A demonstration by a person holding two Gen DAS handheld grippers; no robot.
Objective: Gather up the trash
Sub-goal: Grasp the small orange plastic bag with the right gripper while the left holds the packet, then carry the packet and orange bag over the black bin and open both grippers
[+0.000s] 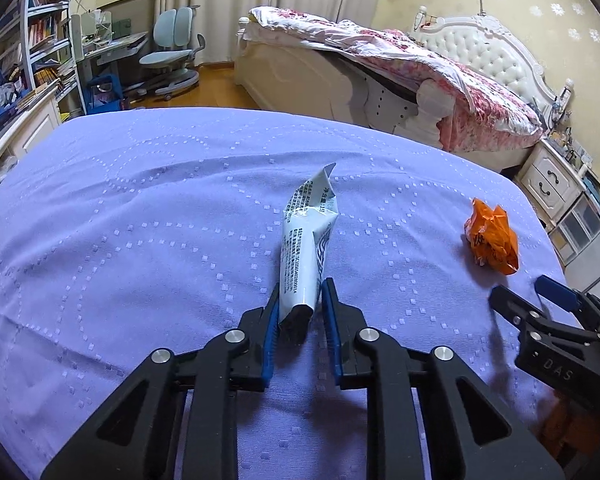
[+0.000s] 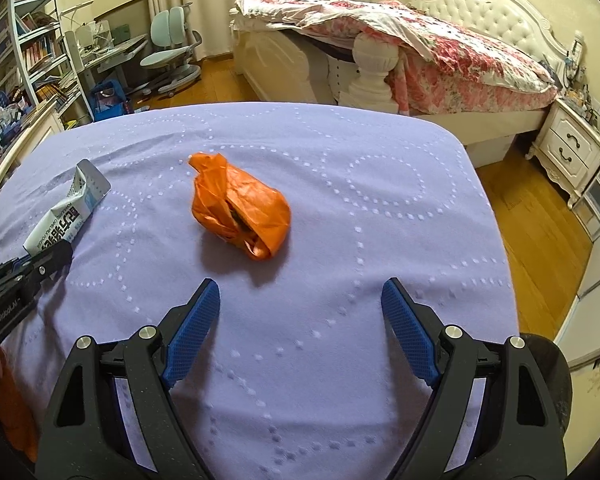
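Note:
A crumpled white and blue wrapper [image 1: 306, 240] lies on the purple tablecloth [image 1: 140, 220]. My left gripper [image 1: 300, 294] is closed around its near end, the left pad touching it, a small gap at the right pad. The wrapper [image 2: 66, 216] and the left gripper [image 2: 40, 264] also show at the left of the right wrist view. A crumpled orange plastic bag [image 2: 240, 210] lies mid-table; it also shows in the left wrist view [image 1: 492, 236]. My right gripper [image 2: 300, 312] is open and empty, just short of the orange bag. It shows at the right in the left wrist view [image 1: 540, 296].
The tablecloth [image 2: 380, 240] ends at a rounded far edge and right edge. Beyond are a bed [image 2: 420, 48] with a floral quilt, a white nightstand [image 2: 572, 148], a desk chair [image 2: 172, 52] and bookshelves [image 2: 32, 60]. Wooden floor [image 2: 540, 232] lies to the right.

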